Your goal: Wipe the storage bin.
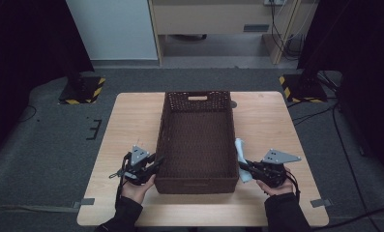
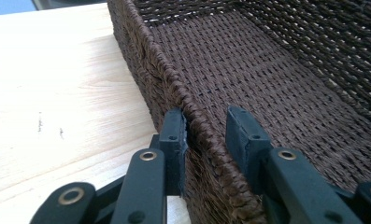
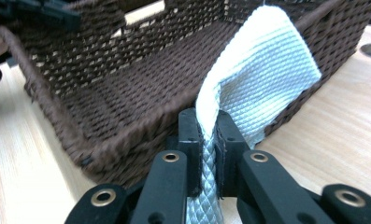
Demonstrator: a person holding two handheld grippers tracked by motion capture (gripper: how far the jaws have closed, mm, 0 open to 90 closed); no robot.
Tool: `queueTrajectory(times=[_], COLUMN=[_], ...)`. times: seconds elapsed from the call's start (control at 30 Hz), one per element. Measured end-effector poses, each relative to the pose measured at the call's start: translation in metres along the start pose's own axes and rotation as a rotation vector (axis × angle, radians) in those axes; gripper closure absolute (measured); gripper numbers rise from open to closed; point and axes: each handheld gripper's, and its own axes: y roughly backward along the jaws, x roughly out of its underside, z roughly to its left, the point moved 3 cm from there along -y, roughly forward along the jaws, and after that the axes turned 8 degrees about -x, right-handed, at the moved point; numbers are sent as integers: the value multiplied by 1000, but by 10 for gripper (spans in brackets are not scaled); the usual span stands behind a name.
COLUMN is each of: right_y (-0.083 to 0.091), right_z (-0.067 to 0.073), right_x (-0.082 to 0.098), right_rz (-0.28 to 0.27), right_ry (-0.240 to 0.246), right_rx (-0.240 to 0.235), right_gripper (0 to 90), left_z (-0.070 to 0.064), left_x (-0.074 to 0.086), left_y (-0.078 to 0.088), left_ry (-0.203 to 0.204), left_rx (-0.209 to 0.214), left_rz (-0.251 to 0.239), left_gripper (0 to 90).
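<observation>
The right gripper [image 3: 206, 140], black and hard-edged with brass-coloured rivets, is clenched on a folded white cloth of quilted, diamond-patterned weave [image 3: 262, 79]; its two jaws pinch the fold flat between them. The cloth rises from the jaws and curls over in a soft arc just beside the basket's right long wall, near the front corner. In the high view this gripper [image 1: 244, 169] sits at that corner with the cloth [image 1: 240, 150] standing up against the outside of the wall.

The left gripper [image 2: 206, 135] straddles the left long wall of the dark brown rectangular woven wicker basket [image 2: 276, 74], one jaw outside against the braided rim, the other inside with a gap to the weave, so the wall is not yet pinched. In the high view it [image 1: 156, 162] lies at the basket's [image 1: 198, 140] front left corner.

The basket stands on a pale, smooth-grained wooden table [image 1: 131, 125], its coarse woven floor bare and a slot handle cut in its far end wall.
</observation>
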Motion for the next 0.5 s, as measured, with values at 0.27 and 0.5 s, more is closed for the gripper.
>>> queueTrajectory(times=[0.27,0.5], right_y=[-23,-12], right_z=[-10,-5], right_x=[26,15], right_rz=[174,103], right_ry=[-56,-25], right_rx=[17,15], right_gripper=[842,842], left_z=[6,6], left_x=[-4,-3], left_y=[-7,-7], left_ry=[5,-5], left_rx=[2,6], left_rz=[-2,-2], left_gripper=[677,667])
